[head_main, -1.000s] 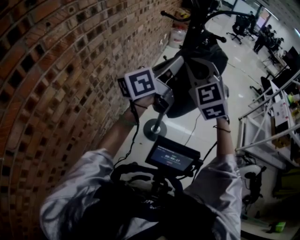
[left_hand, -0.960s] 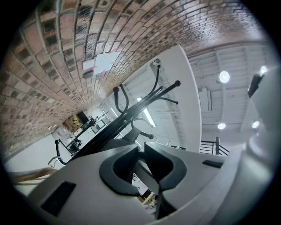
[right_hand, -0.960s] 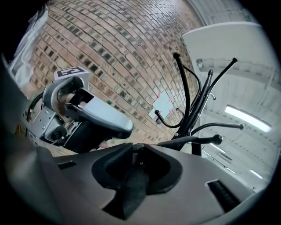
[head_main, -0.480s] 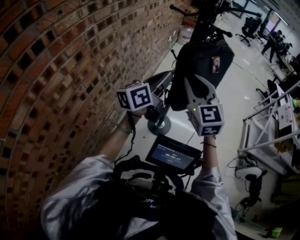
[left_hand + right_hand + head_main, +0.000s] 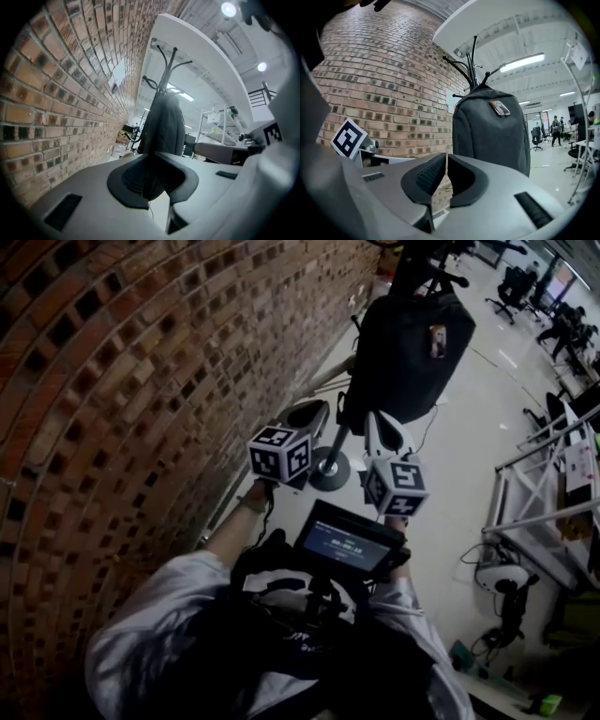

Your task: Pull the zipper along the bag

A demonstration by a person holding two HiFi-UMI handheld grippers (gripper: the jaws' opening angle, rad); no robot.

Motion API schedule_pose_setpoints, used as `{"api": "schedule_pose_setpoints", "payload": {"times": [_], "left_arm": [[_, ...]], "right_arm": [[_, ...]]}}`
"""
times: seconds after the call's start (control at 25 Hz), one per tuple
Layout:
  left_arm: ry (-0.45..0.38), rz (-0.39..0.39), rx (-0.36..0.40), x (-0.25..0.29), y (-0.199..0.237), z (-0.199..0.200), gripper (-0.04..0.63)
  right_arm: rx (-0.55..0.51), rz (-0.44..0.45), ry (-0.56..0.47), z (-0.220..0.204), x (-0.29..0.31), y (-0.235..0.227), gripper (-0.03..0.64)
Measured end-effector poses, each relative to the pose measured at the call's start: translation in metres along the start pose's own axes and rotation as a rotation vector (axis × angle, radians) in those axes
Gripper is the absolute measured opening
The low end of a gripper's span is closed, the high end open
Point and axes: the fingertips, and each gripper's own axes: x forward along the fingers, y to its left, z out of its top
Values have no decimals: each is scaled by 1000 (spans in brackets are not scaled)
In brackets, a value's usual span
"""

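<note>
A black backpack hangs from a black coat stand beside the brick wall. In the left gripper view the backpack is straight ahead, and in the right gripper view it is ahead with a small badge on its front. My left gripper and right gripper sit low, below the bag and apart from it. The left gripper has its tips together with nothing held. The right gripper has just been closing, and nothing is between its jaws.
The brick wall runs close along the left. A metal rack stands at the right. A small screen is mounted at my chest. Office chairs and people are far off across the white floor.
Both grippers have come down and back from the backpack towards my body, and both have rolled. The bag hangs free above them.
</note>
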Motion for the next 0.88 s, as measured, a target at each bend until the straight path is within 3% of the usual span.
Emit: {"api": "schedule_pose_setpoints", "payload": {"times": [0.28, 0.88], "left_arm": [[-43, 18, 2, -27, -12, -9, 35], [-12, 44, -14, -45, -17, -22, 34]], "right_arm": [[69, -22, 23, -35, -21, 9, 12], [73, -18, 40, -41, -31, 23, 9]]}}
